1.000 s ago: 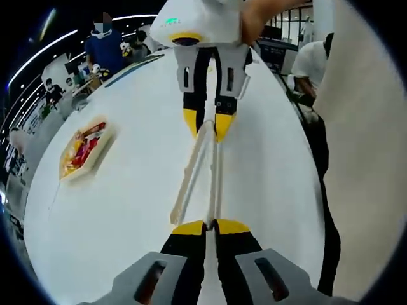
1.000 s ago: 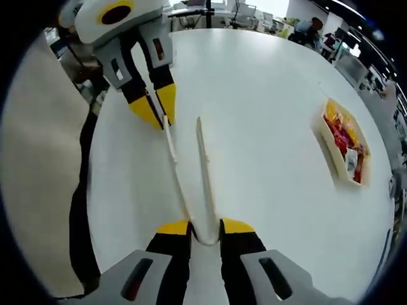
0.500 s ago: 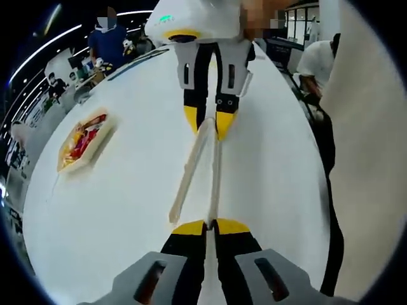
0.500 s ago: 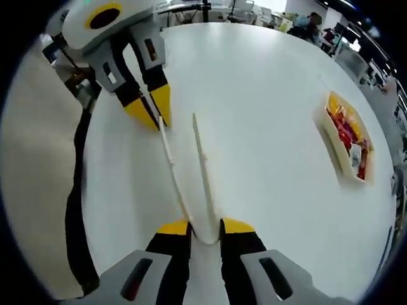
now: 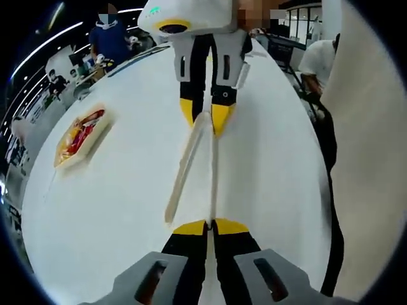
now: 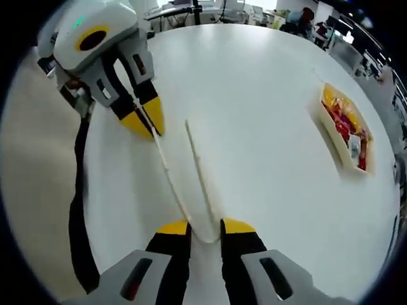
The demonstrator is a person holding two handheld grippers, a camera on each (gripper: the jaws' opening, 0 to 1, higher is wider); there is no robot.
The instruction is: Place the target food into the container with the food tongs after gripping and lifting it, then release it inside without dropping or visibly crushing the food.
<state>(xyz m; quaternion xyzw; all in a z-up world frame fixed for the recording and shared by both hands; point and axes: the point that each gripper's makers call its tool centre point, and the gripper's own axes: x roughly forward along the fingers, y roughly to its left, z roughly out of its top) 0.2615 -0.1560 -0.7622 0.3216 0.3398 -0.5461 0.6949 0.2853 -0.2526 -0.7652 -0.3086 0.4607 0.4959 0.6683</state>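
Holding the cream-coloured plastic food tongs (image 6: 191, 181) between them, both grippers hover over the white round table (image 6: 254, 114). The right gripper (image 6: 205, 230) has its yellow-tipped jaws set either side of the tongs' hinged bend, pressed against it; they stand slightly apart, as wide as the bend. From there the two blades run forward and away, splayed open. The left gripper (image 5: 206, 227) has its jaws closed tight on the tip of one blade; in the right gripper view that same gripper (image 6: 145, 122) comes in from the upper left and pinches the left-hand blade, while the other blade ends free just beside it. In the left gripper view the tongs (image 5: 194, 168) stretch from the near jaws up to the right gripper (image 5: 203, 117) at the hinge end.

The shallow pale rectangular tray of red and yellow food (image 6: 346, 130) lies on the table well apart from the tongs. It sits to the right in the right gripper view and, as the same tray (image 5: 79, 135), to the left in the left gripper view. So the tongs' long axis points past the tray rather than at it, and the open ends face away from the food. Neither gripper looks clearly nearer. By my judgement the tongs must swing toward the tray before any food can be gripped, and no food is held yet.
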